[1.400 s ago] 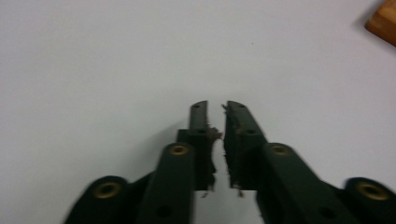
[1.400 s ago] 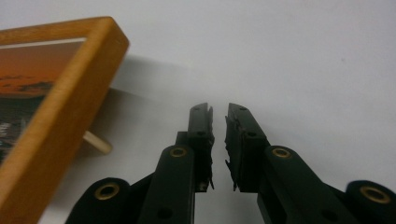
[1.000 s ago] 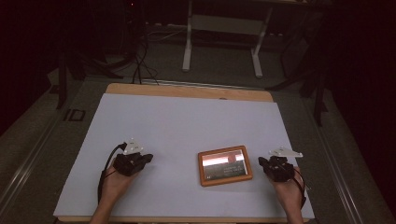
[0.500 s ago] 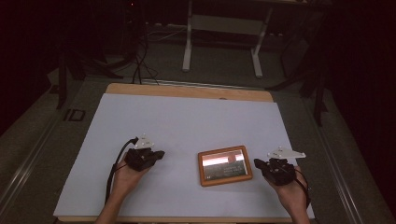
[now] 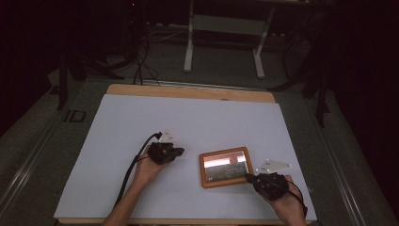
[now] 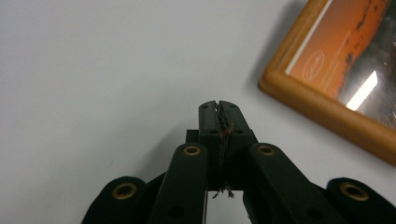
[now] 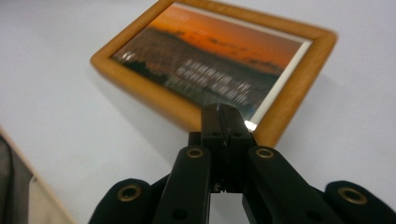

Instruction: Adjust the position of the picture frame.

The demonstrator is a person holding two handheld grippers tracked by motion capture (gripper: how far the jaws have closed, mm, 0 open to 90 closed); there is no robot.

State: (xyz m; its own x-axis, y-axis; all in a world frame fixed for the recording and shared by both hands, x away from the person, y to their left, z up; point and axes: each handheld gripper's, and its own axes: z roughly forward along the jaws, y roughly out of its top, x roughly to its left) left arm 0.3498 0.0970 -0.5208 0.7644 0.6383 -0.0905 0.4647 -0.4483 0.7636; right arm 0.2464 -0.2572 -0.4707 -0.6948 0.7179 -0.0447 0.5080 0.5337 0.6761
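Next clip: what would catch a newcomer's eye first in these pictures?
The wooden picture frame with its orange sunset photo, lying flat on the white table toward the near right, is the one spot of colour. The two black grippers flank it: the left gripper a little off its left edge, the right gripper at its near right corner. Both have their jaws shut on nothing, in a dark room beyond.
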